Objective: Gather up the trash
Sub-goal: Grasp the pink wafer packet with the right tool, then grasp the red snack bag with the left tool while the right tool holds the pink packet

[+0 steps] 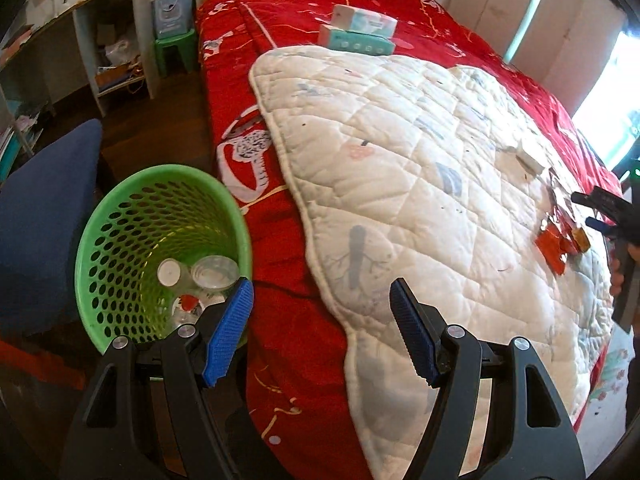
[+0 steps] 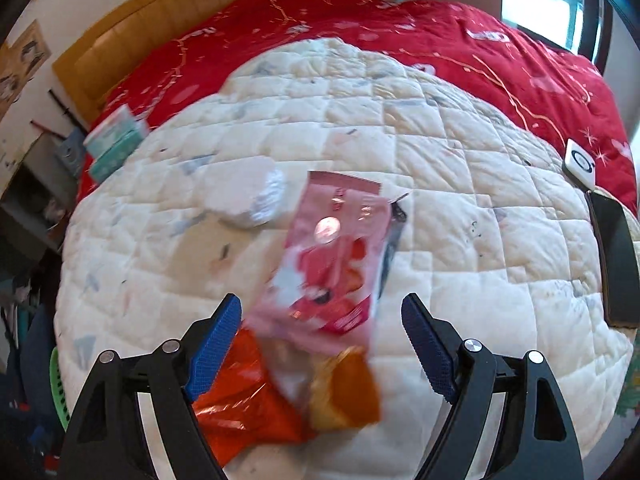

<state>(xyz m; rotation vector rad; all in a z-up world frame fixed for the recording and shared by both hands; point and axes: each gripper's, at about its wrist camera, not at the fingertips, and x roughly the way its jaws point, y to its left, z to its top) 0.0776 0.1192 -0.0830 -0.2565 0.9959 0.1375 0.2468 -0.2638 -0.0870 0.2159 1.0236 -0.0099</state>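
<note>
The right hand-held gripper (image 2: 322,338), jaws spread wide and holding nothing, hovers over a pile of snack wrappers (a pink wrapper (image 2: 336,248), a red wrapper (image 2: 244,400), an orange wrapper (image 2: 348,388)) on the white quilt (image 2: 460,220) of the bed. The left hand-held gripper (image 1: 322,308), equally open and empty, waits near the green basket (image 1: 120,240) on the floor beside the bed. Closing on overlapping, slippery film could catch only one wrapper, pinch the quilt, or let pieces fall short of the basket.
</note>
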